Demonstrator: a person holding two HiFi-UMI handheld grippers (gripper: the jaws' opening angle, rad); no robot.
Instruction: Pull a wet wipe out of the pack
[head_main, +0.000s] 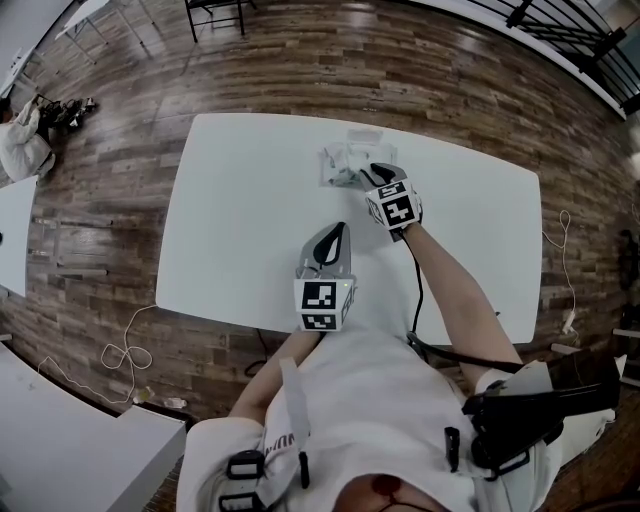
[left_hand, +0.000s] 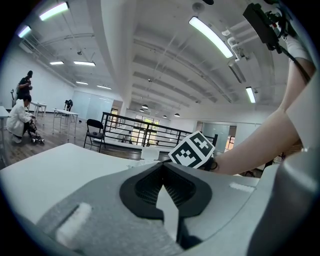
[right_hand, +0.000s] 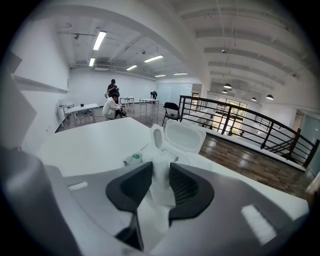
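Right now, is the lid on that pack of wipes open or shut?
Open. The right gripper view shows the lid flipped up behind the pack, with a wipe poking up from the uncovered opening.

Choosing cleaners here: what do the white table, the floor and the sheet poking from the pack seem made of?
White rectangular table: probably laminate or painted board; smooth, even, no grain. Brown floor: wood or wood-look planks, glossy reflections. White sheet rising from the open-lidded pack: likely soft nonwoven fabric, crumpled folds.
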